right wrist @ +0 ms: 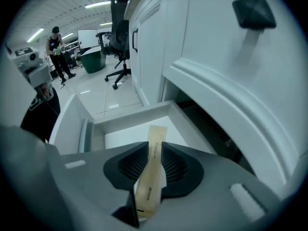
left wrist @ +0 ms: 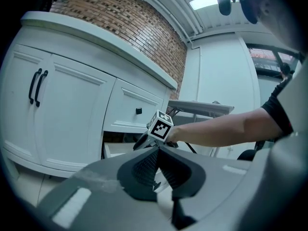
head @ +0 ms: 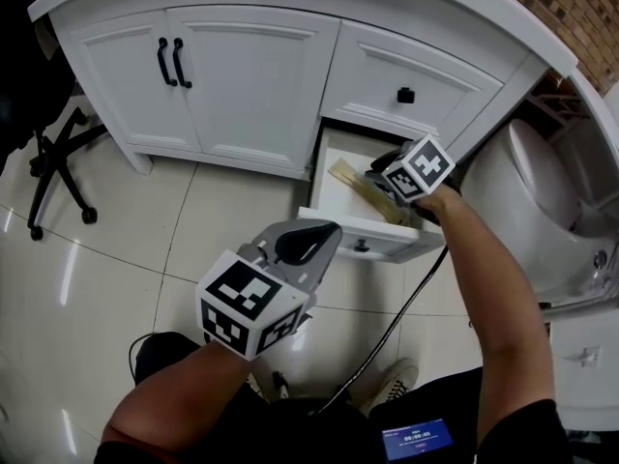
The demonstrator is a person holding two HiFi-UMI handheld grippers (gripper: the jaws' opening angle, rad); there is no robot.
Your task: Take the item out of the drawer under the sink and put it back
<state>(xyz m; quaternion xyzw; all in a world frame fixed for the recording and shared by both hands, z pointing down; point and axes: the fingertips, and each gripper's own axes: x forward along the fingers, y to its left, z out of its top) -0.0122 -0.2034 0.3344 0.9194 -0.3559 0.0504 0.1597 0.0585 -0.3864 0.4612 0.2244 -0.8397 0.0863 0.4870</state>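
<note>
My right tongs are clenched on a long, flat, tan paper-wrapped strip, holding it over the inside of the open white wooden drawer in the white vanity cabinet. My left tongs are pressed together with nothing between them, well back from the drawer, above the glossy pale tiled floor.

The left gripper sits in the lower middle of the frame. Its jaws are pressed together with nothing between them. The left arm comes up from the bottom left. The right arm stretches up the right side. The right gripper squeezes a thin tan packet.
</note>
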